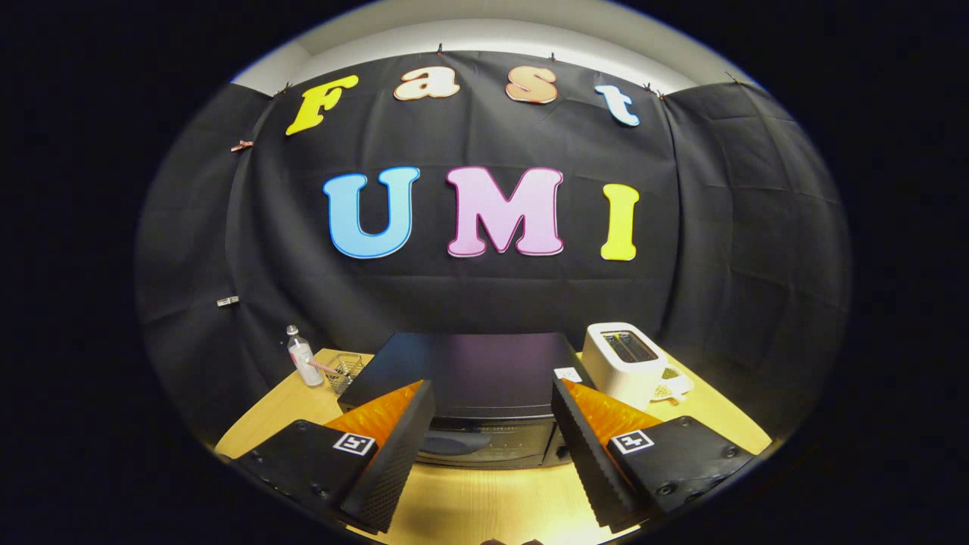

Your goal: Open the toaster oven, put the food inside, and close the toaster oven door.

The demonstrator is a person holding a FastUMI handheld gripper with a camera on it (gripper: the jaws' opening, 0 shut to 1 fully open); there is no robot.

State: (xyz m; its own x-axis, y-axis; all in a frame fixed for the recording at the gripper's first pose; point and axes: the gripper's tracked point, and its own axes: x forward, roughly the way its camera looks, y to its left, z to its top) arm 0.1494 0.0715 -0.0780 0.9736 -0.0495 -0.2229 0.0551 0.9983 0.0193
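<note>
A black toaster oven [473,378] stands on the wooden table [484,499], seen from above and in front. Its glass door [484,443] is closed and shows between my fingers. My gripper [492,401] hovers above the table in front of the oven, open, with nothing between its fingers. I cannot make out the food.
A white slot toaster [628,359] stands to the right of the oven, with a small pale item [670,386] beside it. To the oven's left are a clear bottle [303,356] and a small wire basket [347,371]. Black cloth walls close in the back and sides.
</note>
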